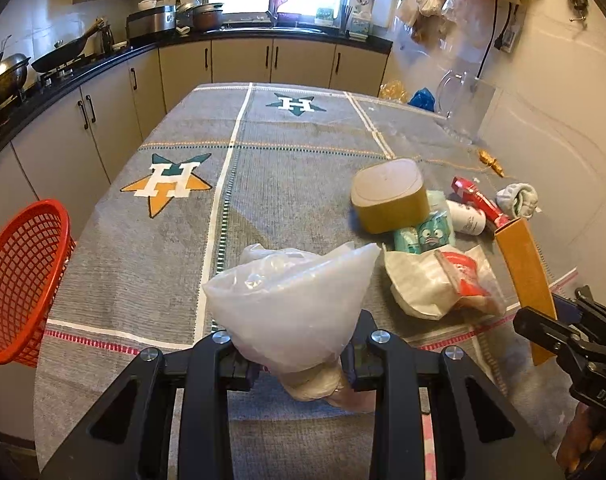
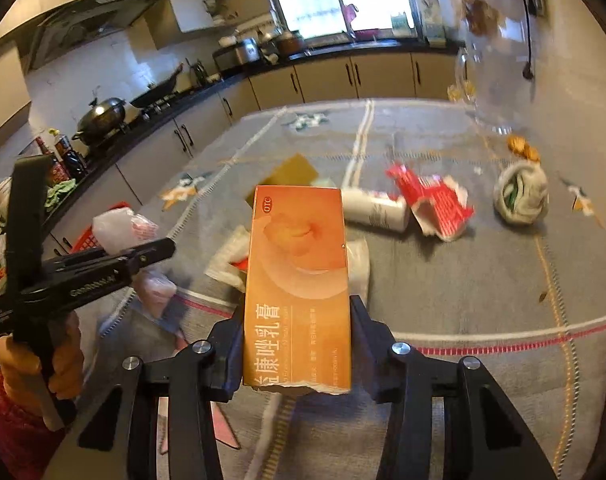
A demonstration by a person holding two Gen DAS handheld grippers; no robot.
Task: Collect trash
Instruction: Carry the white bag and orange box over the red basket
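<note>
Left gripper (image 1: 299, 354): clenched on the neck of a crumpled translucent white plastic bag (image 1: 293, 300), held above the near edge of the grey star-printed tablecloth (image 1: 263, 168).
Right gripper (image 2: 297, 344): grasping a long orange cardboard medicine box (image 2: 299, 280), pads against both long sides, torn end nearest the camera.
Pose: both pointing downward over the table; left hand in an orange glove (image 2: 65, 360) wrapped round its handle.
Red mesh plastic basket (image 1: 21, 280): at the table's left edge, tilted on its side, well apart from the pile.
Remaining pile, right of the bag: one tan rounded-lid container (image 1: 389, 194), one teal cartoon-printed packet (image 1: 425, 232), one white cylindrical bottle (image 1: 467, 218) lying down, one torn red wrapper (image 1: 481, 200), one white pouch with a red label (image 1: 435, 284), one balled white cloth (image 1: 519, 198).
In the way: nothing between bag and basket.
</note>
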